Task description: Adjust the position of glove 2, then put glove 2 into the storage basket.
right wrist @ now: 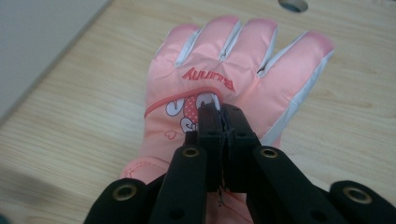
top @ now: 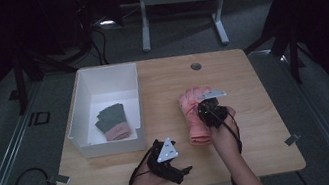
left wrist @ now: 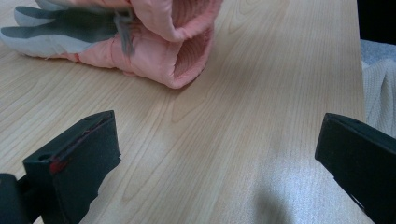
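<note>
A pink glove [top: 194, 127] with white trim and a cartoon print lies flat on the wooden table [top: 263, 147], fingers pointing away from me. In the right gripper view my right gripper [right wrist: 220, 112] is shut, its jaws pressed together with the tips over the back of the pink glove [right wrist: 243, 60]; I cannot tell whether they touch the fabric. From above, the right gripper [top: 211, 110] sits over the glove's middle. My left gripper [top: 181, 170] rests near the front edge. In its own view the left gripper [left wrist: 219, 154] stands open with bare table between the jaws and the glove's cuff [left wrist: 187, 56] ahead.
A white open box [top: 99, 78] stands at the table's left and holds a grey glove with a pink cuff [top: 113, 122]. A round cable hole [top: 195, 66] sits near the table's far edge. A desk frame stands on the floor beyond.
</note>
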A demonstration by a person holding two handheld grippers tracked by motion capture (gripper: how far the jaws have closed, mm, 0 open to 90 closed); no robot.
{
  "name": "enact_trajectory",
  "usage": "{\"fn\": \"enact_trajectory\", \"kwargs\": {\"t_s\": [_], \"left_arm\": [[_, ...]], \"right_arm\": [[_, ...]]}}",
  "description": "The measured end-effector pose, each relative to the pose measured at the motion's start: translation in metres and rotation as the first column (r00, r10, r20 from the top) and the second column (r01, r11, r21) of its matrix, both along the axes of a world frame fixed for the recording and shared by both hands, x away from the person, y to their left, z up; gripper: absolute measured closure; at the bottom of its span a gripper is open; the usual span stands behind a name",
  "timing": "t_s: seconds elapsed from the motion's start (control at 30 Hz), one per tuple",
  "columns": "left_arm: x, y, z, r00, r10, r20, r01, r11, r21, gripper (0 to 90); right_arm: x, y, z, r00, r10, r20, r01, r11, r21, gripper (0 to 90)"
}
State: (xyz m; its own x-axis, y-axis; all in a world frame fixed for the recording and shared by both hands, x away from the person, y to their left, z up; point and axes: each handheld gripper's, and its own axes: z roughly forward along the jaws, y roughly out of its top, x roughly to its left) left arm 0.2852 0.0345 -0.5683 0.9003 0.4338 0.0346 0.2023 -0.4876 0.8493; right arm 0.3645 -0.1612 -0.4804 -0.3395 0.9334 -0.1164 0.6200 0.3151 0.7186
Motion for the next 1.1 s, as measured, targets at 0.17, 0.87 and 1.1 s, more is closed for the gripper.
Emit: {"fn": "enact_trajectory", "kwargs": {"t_s": [0.17,0.87,1.1], "left_arm": [[0.000,0.000,0.000,1.0000,0.005,-0.003,-0.005,1.0000,0.007,0.0],[0.005,0.004,0.019,0.9981,0.059,-0.017,-0.059,0.9970,-0.050,0.0],[0.013,-0.004,0.053,0.9954,0.072,-0.062,-0.077,0.9939,-0.079,3.7]], "right_arm": [[0.007,-0.002,-0.015,0.9993,-0.006,-0.036,0.006,1.0000,0.006,86.6],[-0.013,-0.044,0.030,0.9805,0.185,0.065,-0.189,0.9802,0.058,62.2],[-0.012,-0.079,0.041,0.9636,0.245,0.108,-0.251,0.9665,0.052,61.4]]}}
